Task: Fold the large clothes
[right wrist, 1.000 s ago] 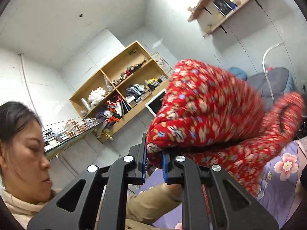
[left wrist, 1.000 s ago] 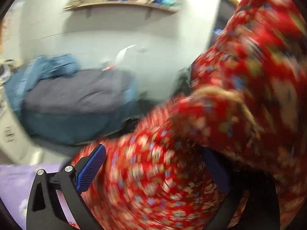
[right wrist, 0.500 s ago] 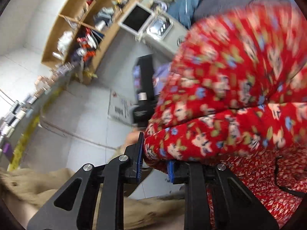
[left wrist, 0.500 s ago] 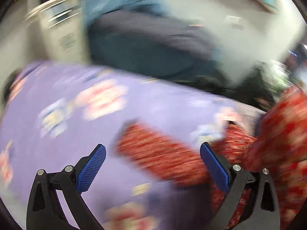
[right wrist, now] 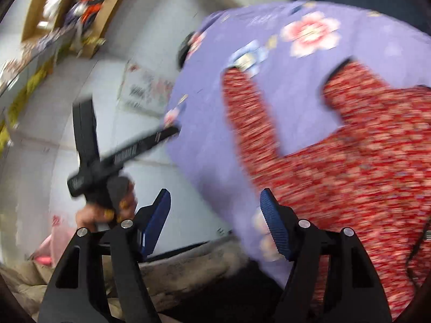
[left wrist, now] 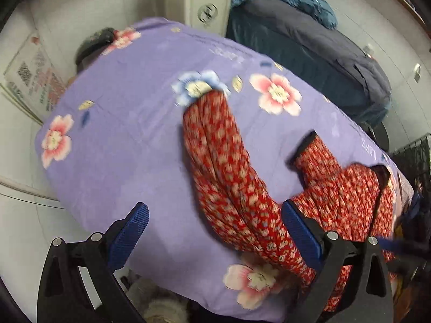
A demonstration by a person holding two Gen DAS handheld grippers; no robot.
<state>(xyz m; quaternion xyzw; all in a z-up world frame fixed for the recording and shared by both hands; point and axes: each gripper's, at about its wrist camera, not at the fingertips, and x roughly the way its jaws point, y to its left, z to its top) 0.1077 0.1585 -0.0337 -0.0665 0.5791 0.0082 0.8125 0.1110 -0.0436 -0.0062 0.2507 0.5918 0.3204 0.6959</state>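
Hanging over the near edge of the bench (left wrist: 113,145), the left tongs (left wrist: 215,238) stand spread wide, a strip of the red garment (left wrist: 229,177) running between the blue pads without either pressing it. The right tongs (right wrist: 215,223) have just been opening and now gape too, with nothing between them; the garment (right wrist: 363,167) lies just to their right. In the right view, a hand (right wrist: 113,202) at the near left grips the other tool's handle. The garment rests on the purple flowered cloth (left wrist: 129,102) covering the bench, bulk at the near right, one long part reaching toward the middle, a dark-cuffed sleeve (left wrist: 312,148) pointing far. Beyond the bench stand a white appliance (left wrist: 204,2) and a dark blue pile (left wrist: 309,43).
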